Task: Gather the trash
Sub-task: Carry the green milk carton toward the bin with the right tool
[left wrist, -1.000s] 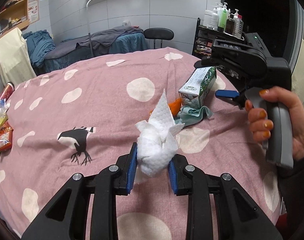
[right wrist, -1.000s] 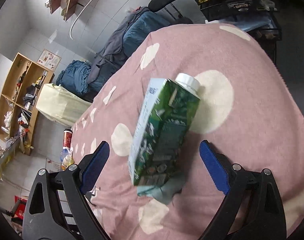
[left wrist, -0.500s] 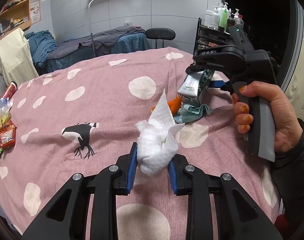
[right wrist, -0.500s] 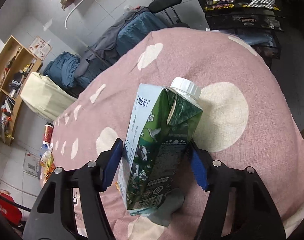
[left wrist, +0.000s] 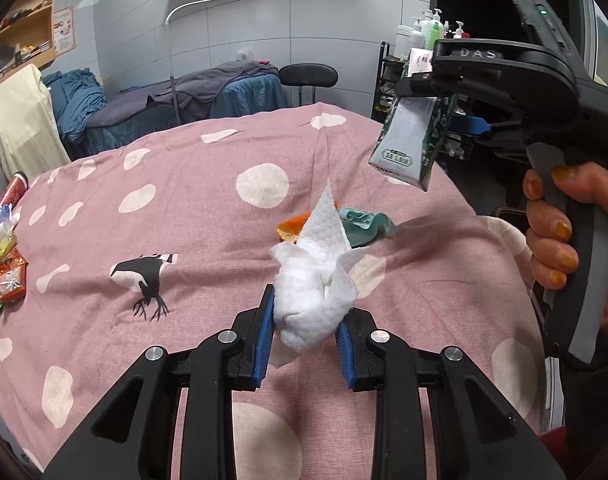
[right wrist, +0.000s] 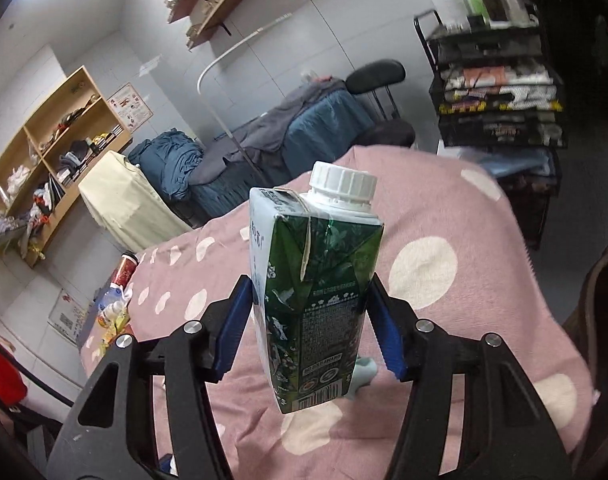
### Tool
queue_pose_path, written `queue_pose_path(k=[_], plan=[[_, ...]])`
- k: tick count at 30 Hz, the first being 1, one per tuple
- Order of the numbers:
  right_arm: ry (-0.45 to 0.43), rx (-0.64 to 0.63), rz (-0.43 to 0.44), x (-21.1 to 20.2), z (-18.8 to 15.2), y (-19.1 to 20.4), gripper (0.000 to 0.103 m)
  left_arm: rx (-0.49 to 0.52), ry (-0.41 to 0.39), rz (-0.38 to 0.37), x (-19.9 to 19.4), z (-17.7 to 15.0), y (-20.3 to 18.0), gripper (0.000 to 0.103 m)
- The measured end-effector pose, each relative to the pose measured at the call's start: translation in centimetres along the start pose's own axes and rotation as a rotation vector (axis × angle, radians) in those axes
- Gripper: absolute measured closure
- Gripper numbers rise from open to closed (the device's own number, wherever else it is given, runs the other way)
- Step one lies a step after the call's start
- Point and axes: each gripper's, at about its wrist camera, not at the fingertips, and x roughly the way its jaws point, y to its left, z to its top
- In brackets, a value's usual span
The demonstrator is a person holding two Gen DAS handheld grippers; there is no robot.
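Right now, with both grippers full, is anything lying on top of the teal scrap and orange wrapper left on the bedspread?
Nothing visible covers them. The teal scrap and orange wrapper lie bare on the pink bedspread; the milk carton hangs clear above in the right gripper, and the tissue wad sits in the left gripper.

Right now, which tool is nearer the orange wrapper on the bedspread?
Left. The left tool, shut on a tissue wad, sits just short of the orange wrapper; the right tool holds a carton higher up.
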Motion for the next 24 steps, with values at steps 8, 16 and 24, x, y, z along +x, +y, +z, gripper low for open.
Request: queue_pose_path(k=[8, 16, 24], plan=[[-0.073, -0.026, -0.077, -4.9, -1.2, -2.1, 0.045, 0.035, -0.012, -0.043, -0.6, 0.4, -2.1, 0.075], [-0.135, 0.018, -0.154, -9.6, -2.3, -5.4, 0.045, 0.094, -0.028, -0.103, -0.7, 1.1, -5.1, 0.075], [-0.167, 0.075, -0.255, -13.3, -3.5, -9.4, 0.045, 0.162, -0.03, -0.173, -0.4, 1.5, -8.7, 0.075]])
